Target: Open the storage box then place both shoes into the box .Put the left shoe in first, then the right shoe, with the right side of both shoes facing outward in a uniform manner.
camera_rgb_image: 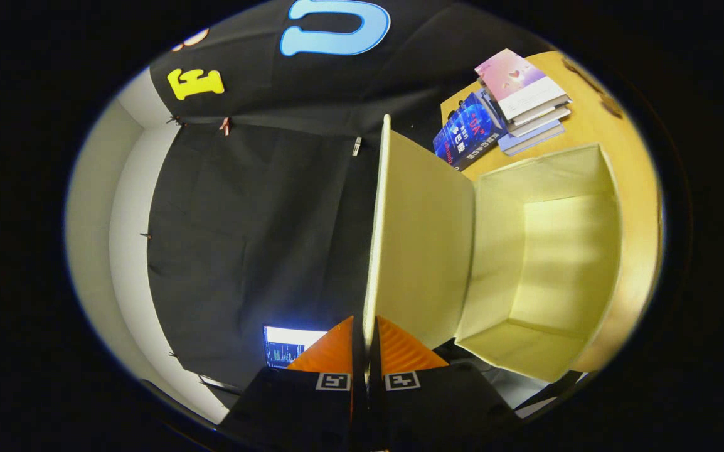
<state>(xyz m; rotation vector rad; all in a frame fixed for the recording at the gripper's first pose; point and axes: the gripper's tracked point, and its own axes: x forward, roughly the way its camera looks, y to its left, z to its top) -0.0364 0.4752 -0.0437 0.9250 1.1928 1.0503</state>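
Note:
The view is rolled sideways. A pale cream storage box [563, 263] lies open on the wooden table [641, 188], and its inside is bare. Its lid [421, 238] is swung up and stands away from the box mouth, hinged along the box's near side. My gripper [366, 321] is shut on the free edge of that lid, which runs between the two fingertips [337, 348] and on ahead of them. The box opening lies beyond the lid, off to the side of the fingers.
A stack of books [522, 94] rests on the table past the box, with a blue book [468, 129] leaning beside it. A lit screen [287, 345] glows close to the fingers. Black cloth and a white wall corner [127, 207] lie behind.

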